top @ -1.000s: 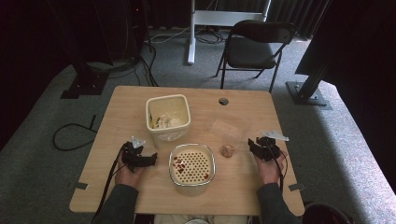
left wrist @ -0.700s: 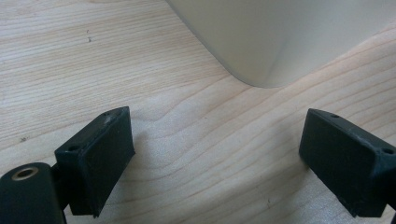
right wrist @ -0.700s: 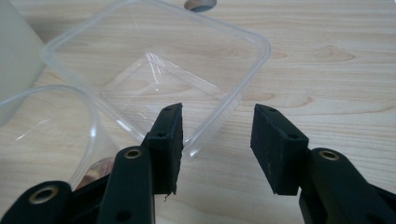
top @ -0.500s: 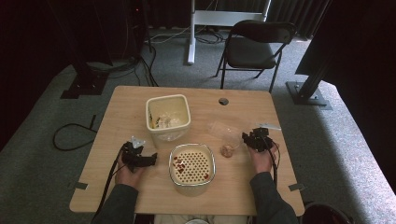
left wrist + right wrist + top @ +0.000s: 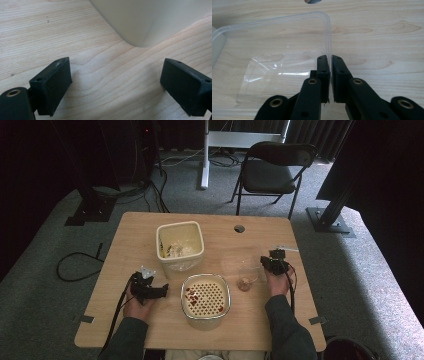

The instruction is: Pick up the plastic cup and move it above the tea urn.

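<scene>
- Left gripper: at about eight o'clock on the tabletop, lying low in the person's left hand. Its jaws stand wide apart with only bare wood between them, holding nothing. In the left gripper view the rounded corner of a cream tub stands just ahead of them, apart from both.
- Cream tub: near eleven o'clock of centre, open at the top, with pale scraps inside; I cannot tell what they are.
- Perforated tray: at six o'clock, just in front of the tub. A few red bits lie on its holed insert, mostly along the left edge, with one at the lower right.
- Clear plastic container: at about three o'clock, between the tray and the right hand. It looks empty in the right gripper view. A small brownish lump lies at or just by its near edge; whether inside or beside it, I cannot tell.
- Right gripper: its jaws have just been closing and now pinch the container's thin right wall, one jaw inside and one outside.
- Progress, as I judge it: the grasp on the container is made, which is an early step. Lifting or moving it, and any work for the idle left gripper, remain to be done.
</scene>
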The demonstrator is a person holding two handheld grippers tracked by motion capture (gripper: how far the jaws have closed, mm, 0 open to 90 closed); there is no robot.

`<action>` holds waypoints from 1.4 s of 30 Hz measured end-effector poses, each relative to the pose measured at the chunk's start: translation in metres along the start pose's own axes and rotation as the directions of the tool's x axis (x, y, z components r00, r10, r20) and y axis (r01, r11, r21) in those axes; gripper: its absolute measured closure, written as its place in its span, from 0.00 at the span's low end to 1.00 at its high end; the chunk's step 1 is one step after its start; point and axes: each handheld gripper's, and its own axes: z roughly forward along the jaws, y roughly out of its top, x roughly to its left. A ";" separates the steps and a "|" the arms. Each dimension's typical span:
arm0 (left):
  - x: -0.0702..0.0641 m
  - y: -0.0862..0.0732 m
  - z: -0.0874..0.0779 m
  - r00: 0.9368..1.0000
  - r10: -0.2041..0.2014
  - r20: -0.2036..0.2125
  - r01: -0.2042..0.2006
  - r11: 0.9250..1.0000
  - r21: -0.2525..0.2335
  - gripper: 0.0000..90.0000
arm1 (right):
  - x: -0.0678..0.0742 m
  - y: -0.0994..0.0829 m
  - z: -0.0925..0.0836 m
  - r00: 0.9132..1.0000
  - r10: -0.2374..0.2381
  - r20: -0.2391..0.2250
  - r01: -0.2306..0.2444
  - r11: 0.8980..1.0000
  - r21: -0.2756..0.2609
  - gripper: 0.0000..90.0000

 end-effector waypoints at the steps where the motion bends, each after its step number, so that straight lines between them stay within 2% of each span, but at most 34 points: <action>1: 0.000 0.000 0.000 1.000 0.000 0.000 0.000 1.000 0.000 0.12 | -0.001 0.000 0.001 1.000 0.008 -0.001 -0.008 1.000 -0.002 0.96; 11: 0.000 0.000 0.000 1.000 0.000 0.000 0.000 1.000 -0.001 0.12 | -0.002 0.010 -0.005 0.999 0.043 0.006 -0.043 0.998 -0.040 0.97; 22: 0.000 0.000 0.000 1.000 -0.001 -0.002 0.001 1.000 0.000 0.12 | 0.002 0.039 -0.026 0.999 0.050 0.012 -0.048 0.993 -0.104 0.97; 34: 0.000 0.000 0.000 1.000 -0.002 -0.002 0.002 1.000 0.000 0.12 | 0.020 0.068 -0.052 0.999 0.032 -0.043 -0.039 0.987 -0.157 0.97; 38: 0.000 0.000 0.000 1.000 0.001 -0.003 -0.001 1.000 0.000 0.12 | 0.025 0.077 -0.057 0.997 0.039 -0.068 -0.049 0.985 -0.165 0.97; 42: 0.000 0.000 0.000 1.000 -0.001 -0.002 0.001 1.000 -0.001 0.12 | 0.036 0.090 -0.067 0.995 0.024 -0.098 -0.041 0.983 -0.180 0.97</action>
